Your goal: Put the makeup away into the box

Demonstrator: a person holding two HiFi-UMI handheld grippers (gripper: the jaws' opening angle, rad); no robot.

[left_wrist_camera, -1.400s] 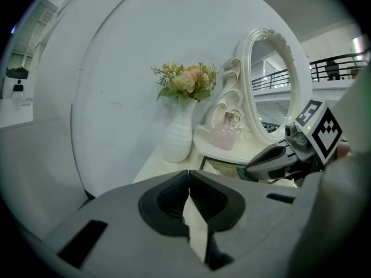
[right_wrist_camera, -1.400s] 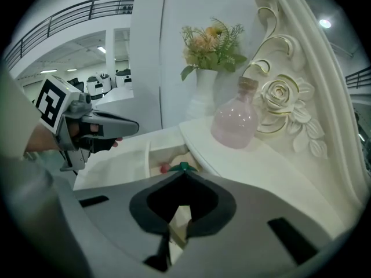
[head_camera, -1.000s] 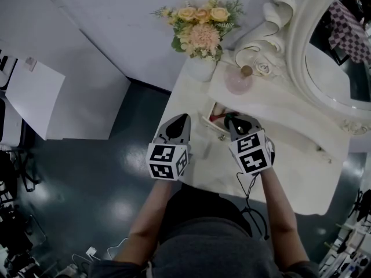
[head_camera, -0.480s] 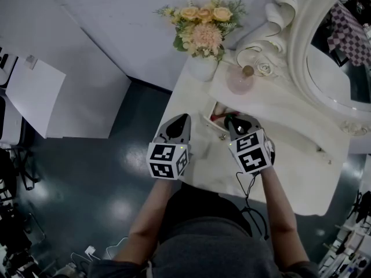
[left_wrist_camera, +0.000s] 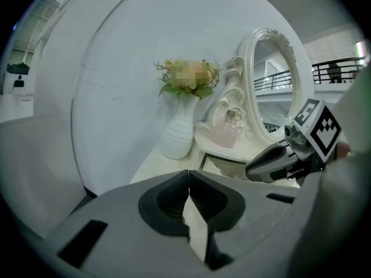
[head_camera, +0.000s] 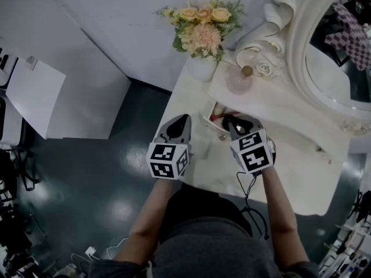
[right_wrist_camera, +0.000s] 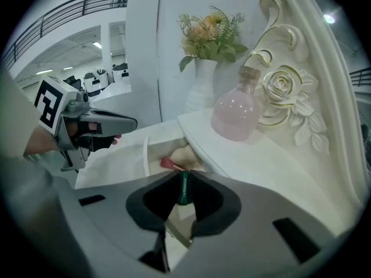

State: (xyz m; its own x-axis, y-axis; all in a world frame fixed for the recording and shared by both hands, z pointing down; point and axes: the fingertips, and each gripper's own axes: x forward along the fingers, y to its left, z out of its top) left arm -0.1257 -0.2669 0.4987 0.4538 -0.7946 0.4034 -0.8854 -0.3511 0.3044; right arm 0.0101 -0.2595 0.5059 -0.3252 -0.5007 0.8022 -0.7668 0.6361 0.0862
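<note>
"Where is the green stick [right_wrist_camera: 182, 188]?"

"It is between the jaws of the right gripper [head_camera: 233, 120]. The jaws have just been opening. The gap is small and the stick is in it. I think it is loose now."

"Why hold it there?"

"The gripper tips down over the box [head_camera: 208, 122]. That way the stick can drop in with the other makeup [right_wrist_camera: 168, 164]."

"And the left gripper [head_camera: 184, 116]?"

"It is at nine o'clock from the right one, by the edge of the table [head_camera: 290, 172]. Its jaws are closed tight with nothing in them. I think it just waits out of the way."

"What is past the box?"

"A pink bottle [head_camera: 239, 81], at twelve o'clock. It sits up on a shelf, so it should be safe from bumps."
</note>
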